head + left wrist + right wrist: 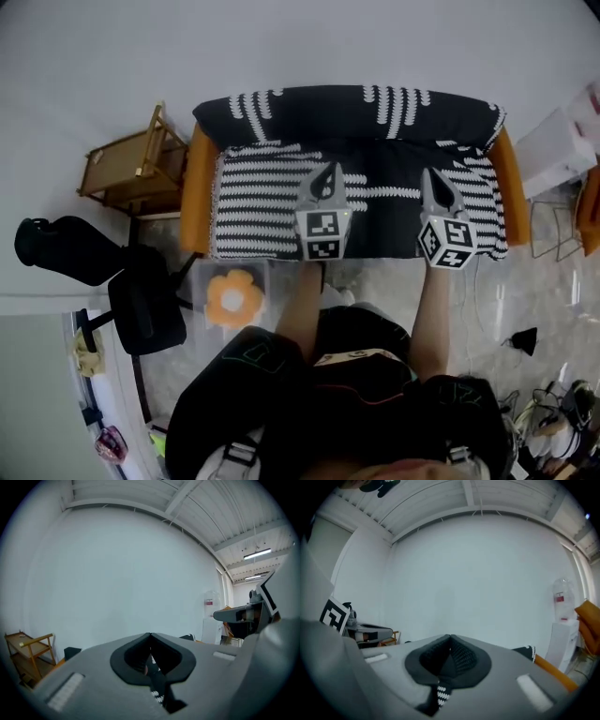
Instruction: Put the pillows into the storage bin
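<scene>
The left gripper (pixel 151 660) is pressed together on a fold of black fabric with white marks, and the right gripper (pixel 448 665) pinches a fold of the same cloth. Both point nearly level toward the far wall. From the head view, the fabric belongs to the black-and-white pillow (pixel 262 202), which spreads across the seat of the sofa (pixel 197 192), with one gripper at its middle and the other toward its right end. Whether it is lifted clear of the seat I cannot tell.

The pillow looks soft, light and floppy. It will likely sag between the two pinches and swing when carried, so a hold on the thick edge or a corner seam, spread well apart, seems safer than a thin pinch of cover that could slip.

The storage bin (pixel 208 277) sits on the floor, near and to the left of the sofa, with an orange flower pillow (pixel 234 297) already inside.
</scene>
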`<state>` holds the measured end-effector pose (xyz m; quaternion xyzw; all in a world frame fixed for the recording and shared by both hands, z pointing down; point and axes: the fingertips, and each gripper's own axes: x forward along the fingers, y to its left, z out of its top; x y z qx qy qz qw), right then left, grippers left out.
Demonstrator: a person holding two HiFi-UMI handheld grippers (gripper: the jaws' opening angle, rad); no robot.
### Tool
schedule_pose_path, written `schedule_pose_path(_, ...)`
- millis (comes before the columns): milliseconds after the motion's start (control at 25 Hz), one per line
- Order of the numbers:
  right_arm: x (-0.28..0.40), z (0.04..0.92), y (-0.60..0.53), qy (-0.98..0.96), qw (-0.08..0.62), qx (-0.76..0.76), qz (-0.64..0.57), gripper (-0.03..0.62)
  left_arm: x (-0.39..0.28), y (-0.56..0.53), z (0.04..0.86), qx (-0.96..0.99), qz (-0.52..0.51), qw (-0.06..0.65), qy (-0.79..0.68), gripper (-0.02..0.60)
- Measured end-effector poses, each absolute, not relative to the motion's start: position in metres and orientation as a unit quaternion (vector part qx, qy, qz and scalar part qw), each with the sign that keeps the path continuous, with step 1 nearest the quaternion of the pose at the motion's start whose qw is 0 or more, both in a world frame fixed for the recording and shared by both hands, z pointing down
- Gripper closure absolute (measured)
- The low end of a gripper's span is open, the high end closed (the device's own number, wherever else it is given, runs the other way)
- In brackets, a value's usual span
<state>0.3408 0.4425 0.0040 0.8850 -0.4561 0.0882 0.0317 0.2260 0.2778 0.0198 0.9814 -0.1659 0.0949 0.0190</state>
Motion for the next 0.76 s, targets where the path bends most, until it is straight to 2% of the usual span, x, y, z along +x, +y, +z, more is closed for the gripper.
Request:
schedule_pose_path(320, 0.348, -0.038, 0.449, -0.444, 0.044, 0.895, 0.031, 0.591, 0.231, 0.27, -0.03, 0.985, 0.046, -0.015, -0.168, 0.571)
schedule_pose_path(520, 0.35, -0.042, 0.451, -0.442, 0.043, 0.895, 0.027, 0.591, 0.226, 0.264, -0.044, 0.979, 0.029, -0.065, -0.19, 0.571)
schedule_pose_path(760, 0.344, -0.045, 0.448, -0.455, 0.049, 0.889, 0.019, 0.591, 0.218, 0.261, -0.047, 0.976, 0.019, -0.057, -0.209, 0.571)
